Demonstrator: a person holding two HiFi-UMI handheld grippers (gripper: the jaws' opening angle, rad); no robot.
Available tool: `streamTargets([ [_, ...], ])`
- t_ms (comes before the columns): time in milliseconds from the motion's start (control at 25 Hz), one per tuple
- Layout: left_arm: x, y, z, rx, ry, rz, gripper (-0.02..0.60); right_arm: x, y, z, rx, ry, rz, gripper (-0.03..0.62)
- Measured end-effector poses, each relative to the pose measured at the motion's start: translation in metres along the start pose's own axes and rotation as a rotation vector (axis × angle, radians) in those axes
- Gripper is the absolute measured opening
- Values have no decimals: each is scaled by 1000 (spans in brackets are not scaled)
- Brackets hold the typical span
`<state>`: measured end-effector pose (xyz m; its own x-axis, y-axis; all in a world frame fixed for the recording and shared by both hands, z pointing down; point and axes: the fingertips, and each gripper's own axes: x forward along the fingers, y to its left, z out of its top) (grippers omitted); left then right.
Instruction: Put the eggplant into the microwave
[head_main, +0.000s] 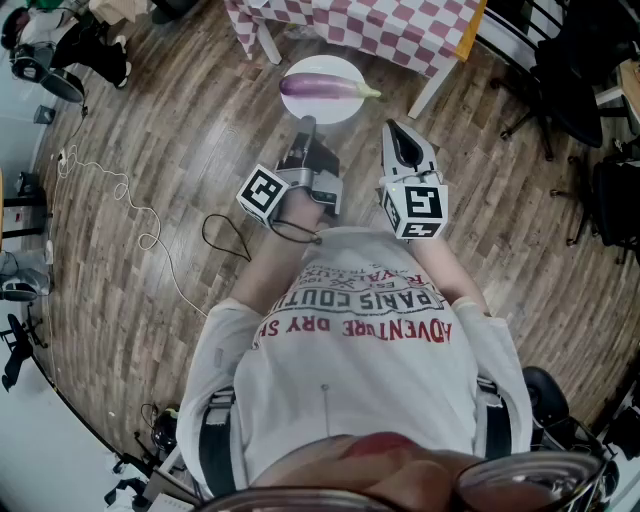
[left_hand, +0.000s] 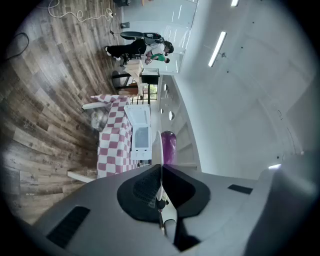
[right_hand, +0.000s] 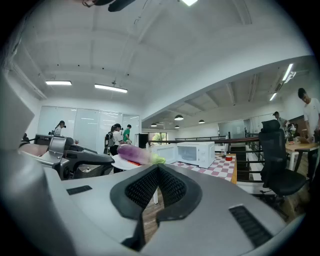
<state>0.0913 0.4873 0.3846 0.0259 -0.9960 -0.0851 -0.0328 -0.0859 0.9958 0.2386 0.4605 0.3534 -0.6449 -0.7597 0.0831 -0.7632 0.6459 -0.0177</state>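
Note:
A purple eggplant (head_main: 322, 87) with a green stem lies on a white plate (head_main: 325, 108). My left gripper (head_main: 306, 128) is shut on the plate's near rim and holds it level above the wooden floor. In the left gripper view the plate (left_hand: 159, 146) shows edge-on between the pads, with the eggplant (left_hand: 168, 147) beyond it. My right gripper (head_main: 401, 142) is beside the plate on the right, shut and holding nothing. The white microwave (right_hand: 198, 153) stands on the checkered table (right_hand: 220, 168) with its door (right_hand: 163, 152) swung open. It also appears in the left gripper view as the microwave (left_hand: 141, 137).
The red-and-white checkered table (head_main: 400, 25) lies just beyond the plate. Black office chairs (head_main: 570, 90) stand at the right. A white cable (head_main: 120, 195) trails over the floor at the left. Several people (right_hand: 117, 135) stand far off.

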Motion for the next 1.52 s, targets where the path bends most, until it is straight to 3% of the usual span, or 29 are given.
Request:
streamTargets([
  [360, 8, -10, 1, -17, 3, -34, 30, 7, 2, -1, 11, 1, 15, 25],
  [720, 15, 1, 21, -27, 36, -6, 30, 31, 15, -6, 20, 36, 8, 25],
  [1240, 40, 26, 130, -59, 78, 24, 30, 126, 77, -15, 30, 68, -37, 25],
  [1520, 65, 42, 161, -87, 65, 37, 30, 173, 83, -23, 34, 103, -25, 25],
])
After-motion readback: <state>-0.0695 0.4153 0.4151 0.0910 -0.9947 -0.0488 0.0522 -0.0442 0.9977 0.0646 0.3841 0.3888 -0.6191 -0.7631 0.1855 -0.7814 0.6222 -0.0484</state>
